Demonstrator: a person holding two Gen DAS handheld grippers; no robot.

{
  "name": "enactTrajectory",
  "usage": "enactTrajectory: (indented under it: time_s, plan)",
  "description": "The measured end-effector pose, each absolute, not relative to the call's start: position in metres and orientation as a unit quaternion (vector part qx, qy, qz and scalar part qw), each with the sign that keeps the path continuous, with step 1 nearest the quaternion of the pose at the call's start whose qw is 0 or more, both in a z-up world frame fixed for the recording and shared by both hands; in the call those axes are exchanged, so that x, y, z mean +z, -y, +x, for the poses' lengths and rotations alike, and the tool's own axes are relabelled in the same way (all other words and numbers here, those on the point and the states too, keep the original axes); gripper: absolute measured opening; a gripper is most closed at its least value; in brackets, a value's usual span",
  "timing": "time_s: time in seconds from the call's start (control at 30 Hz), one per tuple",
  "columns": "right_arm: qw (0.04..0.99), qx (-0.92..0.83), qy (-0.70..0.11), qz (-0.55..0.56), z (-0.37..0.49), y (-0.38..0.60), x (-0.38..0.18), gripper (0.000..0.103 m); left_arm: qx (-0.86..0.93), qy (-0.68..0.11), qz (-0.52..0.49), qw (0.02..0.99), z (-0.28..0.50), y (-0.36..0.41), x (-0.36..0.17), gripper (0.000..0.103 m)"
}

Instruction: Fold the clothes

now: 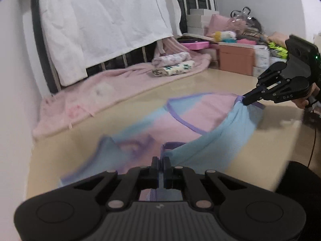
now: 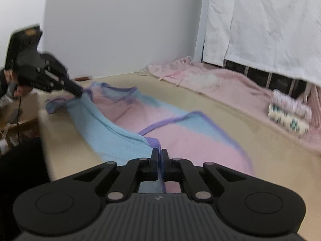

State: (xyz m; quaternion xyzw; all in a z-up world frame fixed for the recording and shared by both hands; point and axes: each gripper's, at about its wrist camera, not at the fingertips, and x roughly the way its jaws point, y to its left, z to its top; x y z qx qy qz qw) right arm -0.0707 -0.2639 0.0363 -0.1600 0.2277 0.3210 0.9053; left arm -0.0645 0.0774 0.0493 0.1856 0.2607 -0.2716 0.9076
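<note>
Purple trim of a pink and blue mesh tank top point(image 1: 192, 116) is pinched in both pairs of jaws: the left gripper point(image 1: 160, 160) is clamped tight on one strap edge, the right gripper point(image 2: 159, 152) likewise on another. Between them the blue side panel stretches lifted, while the rest of the garment drapes on the beige surface point(image 1: 140, 104). At the far edge lies a pink blanket point(image 1: 84, 100) carrying folded patterned clothes point(image 1: 174, 64), under a white hanging sheet point(image 1: 104, 20).
</note>
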Motion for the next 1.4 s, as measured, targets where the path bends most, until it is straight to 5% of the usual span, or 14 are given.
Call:
enactTrajectory:
  time_s: [0.13,0.23,0.4,0.77,0.83,0.87,0.9,1.03,1.13,1.27,1.4]
  plan:
    - [0.922,0.257,-0.221,-0.184,-0.024,0.246,0.042,0.015,-0.243,-0.286,0.229,0.898,-0.036,-0.073,0.044,0.013]
    - [0.934,0.237,-0.187,-0.194,-0.033,0.264,0.059,0.038,-0.240,-0.266,0.188,0.914,-0.057,-0.105,0.054,0.024]
    - [0.935,0.245,-0.213,-0.140,-0.069,0.312,0.062,0.039,-0.288,-0.248,0.099,0.919,-0.120,-0.159,0.059,0.047]
    - [0.900,0.329,-0.229,-0.172,-0.098,0.221,0.024,0.039,-0.309,-0.254,0.243,0.884,-0.154,-0.137,0.003,0.047]
    - [0.898,0.337,-0.227,-0.168,-0.100,0.213,0.026,0.039,-0.305,-0.281,0.196,0.889,-0.141,-0.146,0.003,0.037]
    - [0.898,0.339,-0.227,-0.165,-0.101,0.211,0.026,0.039,-0.302,-0.299,0.166,0.890,-0.134,-0.152,0.004,0.011]
    - [0.898,0.339,-0.227,-0.164,-0.103,0.211,0.026,0.039,-0.295,-0.311,0.145,0.892,-0.125,-0.158,0.005,0.001]
    - [0.899,0.334,-0.235,-0.157,-0.103,0.213,0.023,0.039,-0.240,-0.280,0.095,0.925,-0.105,-0.177,0.022,0.000]
    - [0.903,0.323,-0.242,-0.146,-0.101,0.217,0.021,0.039,-0.097,-0.249,0.074,0.961,-0.093,-0.180,0.038,0.006]
    - [0.908,0.311,-0.241,-0.144,-0.099,0.222,0.019,0.040,-0.004,-0.215,0.090,0.972,-0.107,-0.169,0.039,0.044]
    - [0.914,0.297,-0.239,-0.139,-0.094,0.232,0.018,0.040,-0.021,-0.221,0.111,0.969,-0.130,-0.146,0.034,0.047]
